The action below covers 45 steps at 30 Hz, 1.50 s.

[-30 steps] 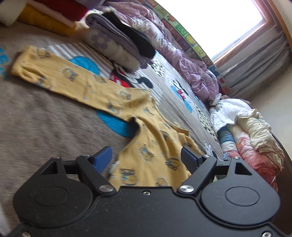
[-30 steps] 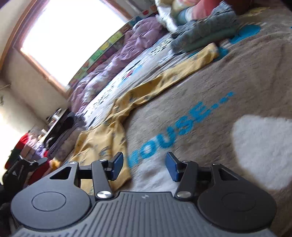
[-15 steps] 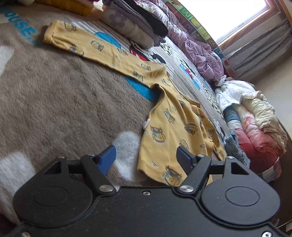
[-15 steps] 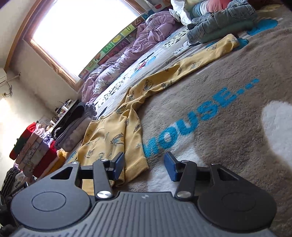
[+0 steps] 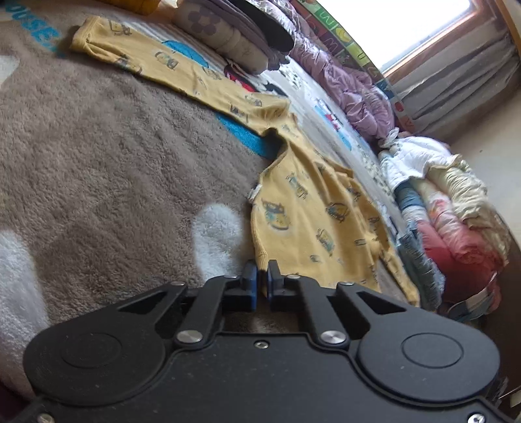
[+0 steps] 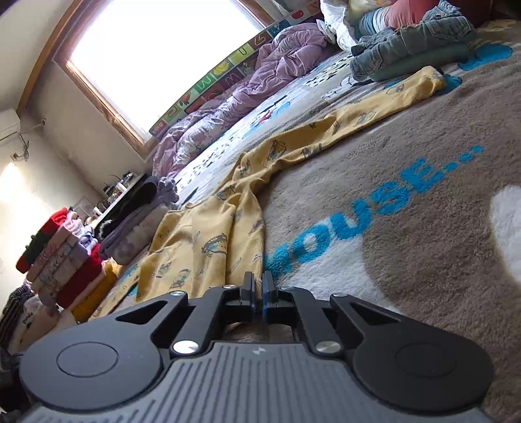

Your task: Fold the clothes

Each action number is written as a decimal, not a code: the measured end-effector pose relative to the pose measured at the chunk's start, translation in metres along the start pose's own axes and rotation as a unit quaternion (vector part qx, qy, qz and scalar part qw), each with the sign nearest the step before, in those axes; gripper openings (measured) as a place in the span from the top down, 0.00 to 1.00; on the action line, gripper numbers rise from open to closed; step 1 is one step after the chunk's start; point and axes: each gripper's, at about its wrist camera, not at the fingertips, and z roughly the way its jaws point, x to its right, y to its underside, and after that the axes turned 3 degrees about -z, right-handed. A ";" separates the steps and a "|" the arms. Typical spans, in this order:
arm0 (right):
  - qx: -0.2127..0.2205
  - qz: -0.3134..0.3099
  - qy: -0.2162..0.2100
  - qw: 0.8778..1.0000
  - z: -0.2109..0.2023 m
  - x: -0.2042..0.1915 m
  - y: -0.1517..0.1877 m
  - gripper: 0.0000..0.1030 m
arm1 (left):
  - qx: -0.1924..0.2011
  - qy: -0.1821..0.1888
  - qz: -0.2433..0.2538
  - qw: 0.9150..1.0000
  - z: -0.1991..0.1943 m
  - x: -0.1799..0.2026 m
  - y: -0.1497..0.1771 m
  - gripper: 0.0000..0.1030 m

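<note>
A yellow long-sleeved shirt (image 5: pixel 309 211) printed with small cars lies spread on a brown plush blanket (image 5: pixel 97 162). One sleeve (image 5: pixel 156 61) stretches to the far left. My left gripper (image 5: pixel 262 271) is at the near hem corner, its jaws closing tight with the blue pads pressed on the yellow fabric. In the right wrist view the same shirt (image 6: pixel 202 247) lies ahead, and its other sleeve (image 6: pixel 390 94) runs off to the far right. My right gripper (image 6: pixel 258 281) is at the opposite hem corner, its jaws closing, with the hem pinched between the pads.
Folded grey and purple clothes (image 5: pixel 234 29) lie beyond the left sleeve. A purple quilt (image 6: pixel 260 81) runs along the window wall. A heap of garments (image 5: pixel 456 211) and folded jeans (image 6: pixel 416 42) lie at the right. A folded stack (image 6: pixel 62 257) stands at the left.
Both grippers were open and now stand shut on the shirt's lower hem. The left gripper came down and forward to the hem corner; the right one barely shifted.
</note>
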 end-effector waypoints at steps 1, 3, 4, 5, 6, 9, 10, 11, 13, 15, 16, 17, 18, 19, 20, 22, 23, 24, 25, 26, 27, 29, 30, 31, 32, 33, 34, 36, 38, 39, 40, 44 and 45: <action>0.005 0.002 -0.001 1.000 -0.005 0.000 -0.002 0.94 | 0.003 0.005 -0.003 1.000 -0.003 0.000 -0.001 0.98; 0.018 0.011 -0.002 1.000 -0.016 0.003 -0.006 0.94 | 0.009 0.011 -0.005 1.000 -0.008 0.000 -0.003 0.98; 0.025 0.017 -0.003 1.000 -0.021 0.005 -0.008 0.94 | 0.011 0.012 -0.004 1.000 -0.011 0.000 -0.003 0.98; 0.030 0.024 -0.004 0.999 -0.027 0.007 -0.010 0.94 | 0.013 0.014 -0.003 1.000 -0.013 0.001 -0.003 0.98; 0.033 0.030 -0.005 0.999 -0.032 0.009 -0.012 0.94 | 0.014 0.014 -0.001 1.000 -0.015 0.001 -0.003 0.98; 0.038 0.039 -0.004 0.999 -0.043 0.016 -0.015 0.94 | 0.019 0.013 0.001 1.000 -0.022 -0.001 -0.003 0.99; 0.037 0.038 -0.002 0.999 -0.045 0.018 -0.014 0.94 | 0.020 0.013 0.000 1.000 -0.024 -0.002 -0.003 0.99; 0.036 0.037 0.002 0.999 -0.046 0.019 -0.013 0.94 | 0.020 0.014 -0.003 1.000 -0.026 -0.004 -0.004 0.99; 0.031 0.034 0.007 0.999 -0.048 0.022 -0.011 0.94 | 0.021 0.016 -0.007 1.000 -0.030 -0.009 -0.005 0.99; 0.018 0.034 0.010 0.999 -0.046 0.025 -0.009 0.94 | 0.019 0.016 -0.008 1.000 -0.034 -0.012 -0.005 0.99; 0.011 0.035 0.013 0.999 -0.045 0.026 -0.007 0.94 | 0.016 0.014 -0.006 1.000 -0.034 -0.013 -0.004 0.99; 0.005 0.036 0.016 0.999 -0.044 0.027 -0.005 0.94 | 0.013 0.011 -0.002 1.000 -0.035 -0.013 -0.002 0.99; -0.002 0.037 0.019 0.999 -0.044 0.028 -0.002 0.94 | 0.011 0.009 0.001 1.000 -0.035 -0.013 0.000 0.99; -0.004 0.038 0.018 0.999 -0.044 0.028 -0.001 0.94 | 0.009 0.006 0.003 1.000 -0.035 -0.014 0.002 0.99; -0.003 0.038 0.017 0.999 -0.046 0.027 -0.001 0.94 | 0.008 0.003 0.004 1.000 -0.036 -0.015 0.003 0.99; -0.003 0.035 0.015 0.999 -0.050 0.027 -0.001 0.94 | 0.006 -0.002 0.005 1.000 -0.036 -0.018 0.005 0.99; -0.005 0.033 0.017 0.999 -0.050 0.027 0.000 0.94 | 0.003 -0.006 0.008 1.000 -0.035 -0.019 0.007 0.99; -0.007 0.032 0.020 0.999 -0.050 0.027 0.001 0.94 | -0.001 -0.011 0.010 1.000 -0.034 -0.020 0.008 0.99; -0.012 0.025 0.027 0.999 -0.048 0.026 0.001 0.94 | -0.005 -0.016 0.013 1.000 -0.032 -0.021 0.010 0.99; -0.019 0.015 0.037 0.999 -0.046 0.025 0.002 0.94 | -0.008 -0.021 0.016 1.000 -0.031 -0.022 0.012 0.99; -0.029 0.005 0.047 0.998 -0.043 0.024 0.004 0.94 | -0.012 -0.025 0.019 0.999 -0.029 -0.023 0.013 0.98; -0.039 -0.007 0.061 0.997 -0.040 0.023 0.006 0.94 | -0.013 -0.033 0.032 0.999 -0.029 -0.021 0.014 0.97; -0.040 -0.012 0.065 0.997 -0.040 0.021 0.006 0.95 | -0.016 -0.034 0.036 0.999 -0.029 -0.021 0.013 0.96; -0.042 -0.020 0.071 0.996 -0.040 0.019 0.006 0.94 | -0.019 -0.036 0.039 0.998 -0.029 -0.020 0.012 0.95; -0.042 -0.027 0.077 0.996 -0.041 0.017 0.006 0.94 | -0.021 -0.036 0.040 0.998 -0.031 -0.020 0.011 0.95; -0.043 -0.035 0.082 0.995 -0.043 0.015 0.006 0.93 | -0.021 -0.035 0.042 0.998 -0.032 -0.021 0.011 0.95; -0.040 -0.045 0.088 0.994 -0.045 0.013 0.006 0.91 | -0.018 -0.038 0.043 0.998 -0.035 -0.020 0.010 0.95; -0.033 -0.063 0.097 0.993 -0.049 0.008 0.007 0.84 | -0.010 -0.036 0.043 0.998 -0.039 -0.019 0.009 0.93; -0.030 -0.061 0.091 0.994 -0.051 0.008 0.007 0.78 | -0.015 -0.021 0.030 0.999 -0.038 -0.022 0.010 0.76; -0.031 -0.048 0.082 0.995 -0.051 0.011 0.007 0.73 | -0.016 -0.012 0.020 1.000 -0.037 -0.024 0.010 0.73; -0.030 -0.025 0.069 0.997 -0.050 0.017 0.007 0.72 | -0.011 -0.011 0.020 1.000 -0.036 -0.023 0.011 0.73; -0.030 0.019 0.032 0.999 -0.043 0.029 0.006 0.90 | 0.010 -0.004 0.020 1.000 -0.039 -0.015 0.012 0.99; -0.031 0.032 0.023 0.999 -0.042 0.031 0.004 0.94 | 0.019 0.013 0.010 1.000 -0.045 -0.013 0.009 0.99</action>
